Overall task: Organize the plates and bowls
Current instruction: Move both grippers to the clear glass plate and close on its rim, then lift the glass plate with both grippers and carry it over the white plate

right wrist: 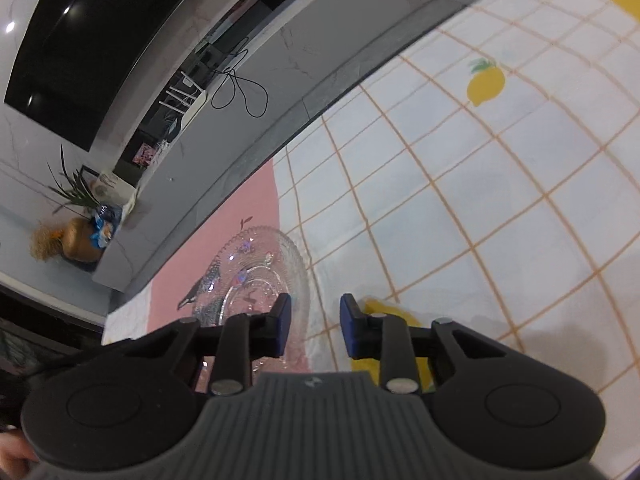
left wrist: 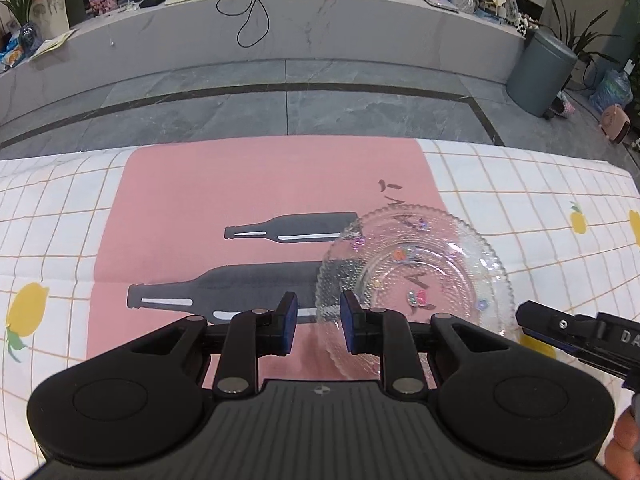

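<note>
A clear beaded glass plate (left wrist: 416,276) with small coloured flowers lies flat on a pink placemat (left wrist: 240,184) printed with dark bottles. My left gripper (left wrist: 319,308) hovers over the plate's left rim, its blue pads apart, and the rim shows in the gap without touching either pad. The right gripper's finger (left wrist: 560,326) reaches in at the plate's right edge. In the right wrist view the same plate (right wrist: 256,272) lies ahead and to the left. There my right gripper (right wrist: 315,308) stands open at the plate's near rim, with only cloth and the plate's edge between its fingers.
A white checked tablecloth (left wrist: 520,184) with yellow lemons covers the table. Its far edge drops to a grey tiled floor (left wrist: 280,108). A grey bin (left wrist: 540,72) and a long ledge (left wrist: 320,28) with cables stand beyond. A hand (left wrist: 624,440) shows at the lower right.
</note>
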### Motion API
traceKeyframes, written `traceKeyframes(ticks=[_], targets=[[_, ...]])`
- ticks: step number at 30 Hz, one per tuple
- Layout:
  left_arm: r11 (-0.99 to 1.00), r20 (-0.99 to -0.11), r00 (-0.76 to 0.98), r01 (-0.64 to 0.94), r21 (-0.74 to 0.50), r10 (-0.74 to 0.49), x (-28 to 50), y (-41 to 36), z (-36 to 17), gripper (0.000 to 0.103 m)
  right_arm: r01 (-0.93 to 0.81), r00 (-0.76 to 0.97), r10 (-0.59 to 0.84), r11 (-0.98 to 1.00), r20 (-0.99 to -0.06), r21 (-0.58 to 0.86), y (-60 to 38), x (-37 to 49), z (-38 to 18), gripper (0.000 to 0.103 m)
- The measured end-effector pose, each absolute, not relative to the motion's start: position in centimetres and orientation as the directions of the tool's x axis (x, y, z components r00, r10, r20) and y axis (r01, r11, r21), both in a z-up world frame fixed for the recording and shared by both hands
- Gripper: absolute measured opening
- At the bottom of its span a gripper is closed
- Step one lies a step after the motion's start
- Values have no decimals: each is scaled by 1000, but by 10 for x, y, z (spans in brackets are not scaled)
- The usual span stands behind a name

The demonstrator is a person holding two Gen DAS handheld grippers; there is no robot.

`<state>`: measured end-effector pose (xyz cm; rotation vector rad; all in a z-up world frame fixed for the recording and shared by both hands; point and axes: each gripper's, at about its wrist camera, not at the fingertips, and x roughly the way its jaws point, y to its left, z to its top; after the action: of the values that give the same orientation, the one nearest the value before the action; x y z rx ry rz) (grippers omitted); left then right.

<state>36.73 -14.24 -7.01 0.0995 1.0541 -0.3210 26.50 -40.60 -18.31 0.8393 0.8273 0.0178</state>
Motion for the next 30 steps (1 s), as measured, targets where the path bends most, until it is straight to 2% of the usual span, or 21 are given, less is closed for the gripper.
traceKeyframes(ticks=[11,13,14,15,30], targets=[[953,-870,415,249,-171,-265,381,-132,-86,27,259,685,332,721,-648,643,-380,270,-186,20],[951,-867,415,248,-185,-277,381,-132,-87,21,258,685,319,734,-655,628,-378,270,-186,10],[949,-864,414,249,-194,-285,381,-132,-86,14,261,683,314,738,-659,623,-378,270,-187,8],[949,-863,414,244,-200,-288,381,-132,-85,14,263,684,316,734,-658,626,-379,271,-188,7],[959,-870,419,219,-183,-261,370,-130,-59,9,280,675,370,673,-639,685,-386,267,-181,6]])
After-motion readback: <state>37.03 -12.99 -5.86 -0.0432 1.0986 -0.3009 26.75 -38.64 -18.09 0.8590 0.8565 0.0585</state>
